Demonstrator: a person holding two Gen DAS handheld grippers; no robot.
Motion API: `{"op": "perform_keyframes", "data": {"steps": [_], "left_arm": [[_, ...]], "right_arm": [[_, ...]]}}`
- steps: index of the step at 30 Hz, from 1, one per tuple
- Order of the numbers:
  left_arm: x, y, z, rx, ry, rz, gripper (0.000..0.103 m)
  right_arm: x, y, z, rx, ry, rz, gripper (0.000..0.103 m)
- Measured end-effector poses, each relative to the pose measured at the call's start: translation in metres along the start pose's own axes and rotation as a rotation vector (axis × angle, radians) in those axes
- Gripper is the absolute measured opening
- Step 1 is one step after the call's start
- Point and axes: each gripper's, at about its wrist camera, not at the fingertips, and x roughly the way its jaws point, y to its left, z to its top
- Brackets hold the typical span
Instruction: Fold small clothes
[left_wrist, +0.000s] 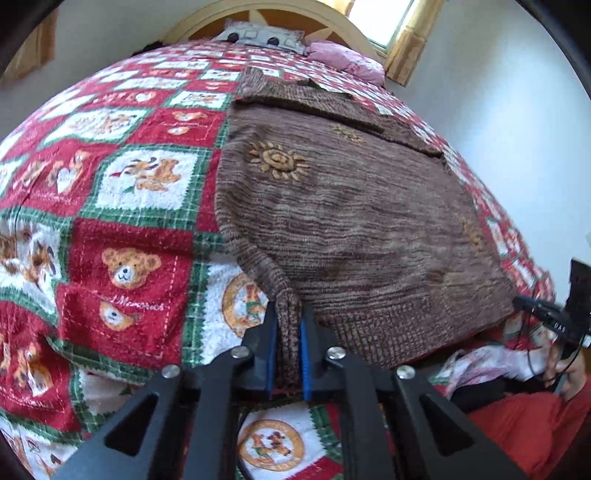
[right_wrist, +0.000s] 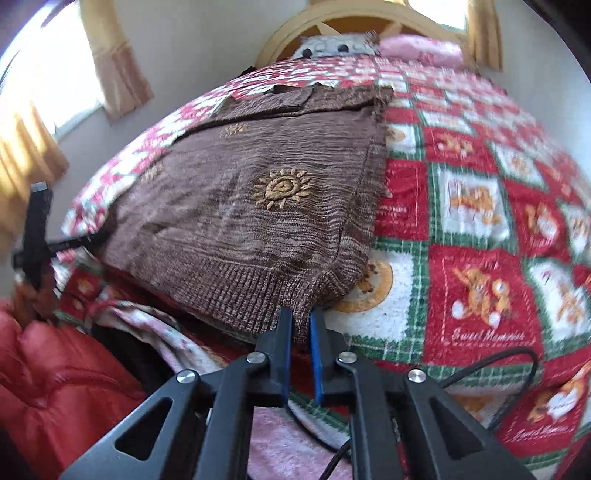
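Both grippers are clamped on the near hem of a brown knitted sweater. Left gripper: jaws drawn in tight on a bunched fold of knit at the hem's left corner, the fabric filling the gap between the blue pads. Right gripper: jaws close together, pinching the ribbed hem at the right corner; only a thin edge of knit sits between them, so the hold looks shallower.

Sweater: lies spread on a red, green and white teddy-bear quilt, hem toward the holder, neck toward the headboard. Its far part carries overlapping brown layers, apparently sleeves laid over the body. Embroidered sun motifs face up.

Step in hand, by my judgement: the bottom corners are secured for the lengthwise fold, hem to shoulders. The fold itself is not yet made. The next move calls for lifting both corners evenly and carrying them forward together toward the neck, keeping the hem taut between the grippers so the folded sleeves do not shift. The right-hand hold may slip if pulled hard.

Differences between views: the left wrist view shows the opposite gripper at the sweater's right corner. The right wrist view alone shows a black cable trailing over the quilt, and a red padded garment at the bed edge.
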Motion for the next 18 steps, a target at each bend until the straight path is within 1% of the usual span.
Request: {"op": "perform_keyframes", "data": {"steps": [2,5,7,9,12,14,15,16,18], "left_arm": [[-0.005,0.000,0.004,-0.018,0.000,-0.010,0.010],[-0.018,-0.004,0.017,-0.042,-0.021,-0.054,0.010],[-0.029,-0.007,0.030,-0.053,-0.045,-0.082,0.010],[-0.035,-0.013,0.051,-0.058,-0.068,-0.097,0.010],[-0.030,-0.018,0.082,-0.063,-0.085,-0.100,0.010],[-0.019,-0.019,0.105,-0.055,-0.086,-0.080,0.010],[-0.008,-0.020,0.122,-0.053,-0.080,-0.056,0.010],[-0.003,-0.019,0.129,-0.057,-0.074,-0.050,0.010],[0.018,-0.014,0.154,-0.074,-0.052,-0.027,0.010]], "right_arm": [[-0.007,-0.005,0.005,0.062,-0.026,0.064,0.007],[-0.020,-0.012,0.020,0.143,-0.070,0.166,0.007],[-0.030,-0.014,0.035,0.184,-0.108,0.230,0.007],[-0.036,-0.016,0.053,0.214,-0.139,0.271,0.007],[-0.035,-0.023,0.088,0.242,-0.181,0.284,0.007],[-0.027,-0.036,0.114,0.291,-0.204,0.295,0.007],[-0.022,-0.043,0.124,0.315,-0.210,0.291,0.007],[-0.014,-0.052,0.136,0.339,-0.214,0.277,0.007],[0.005,-0.066,0.155,0.374,-0.212,0.251,0.007]]}}
